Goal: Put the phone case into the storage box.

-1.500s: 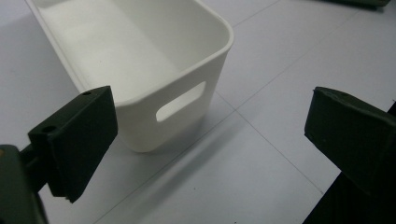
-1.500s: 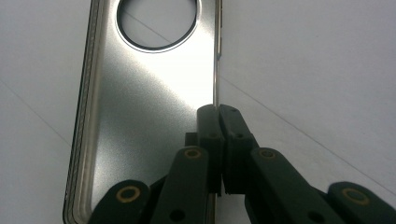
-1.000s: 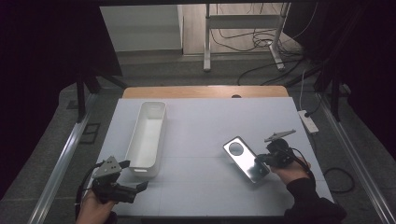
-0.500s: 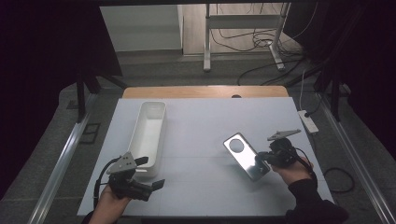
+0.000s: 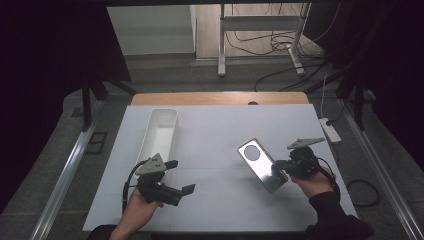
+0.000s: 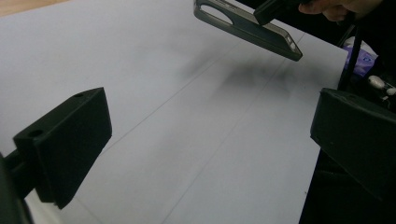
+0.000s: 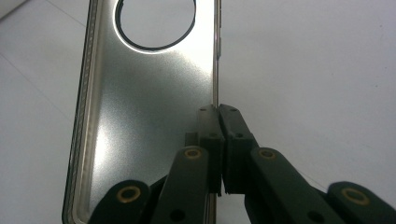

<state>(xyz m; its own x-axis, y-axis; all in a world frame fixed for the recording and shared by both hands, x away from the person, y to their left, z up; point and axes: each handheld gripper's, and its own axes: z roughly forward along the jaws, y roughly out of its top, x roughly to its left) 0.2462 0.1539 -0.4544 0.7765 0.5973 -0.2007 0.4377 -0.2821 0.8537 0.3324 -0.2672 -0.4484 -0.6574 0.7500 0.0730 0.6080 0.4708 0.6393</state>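
The left tongs [image 5: 177, 176], jaws wide apart and holding nothing, have slid rightward from the near left corner, now just beside the white tray's [image 5: 161, 131] near end. The right tongs [image 5: 281, 165] stay clamped on the phone case's [image 5: 261, 164] side edge, lifted off the tabletop [image 5: 215, 130]; bare tabletop lies between them.

The left gripper [image 5: 177, 176] has been carried rightward and slightly away from the table's near edge since a second ago, from beside the near end of the white tray [image 5: 161, 131] toward the middle of the white table [image 5: 215, 125]. It is now seen further from the tray, its jaws spread wide and pointed toward the phone case [image 5: 262, 164].
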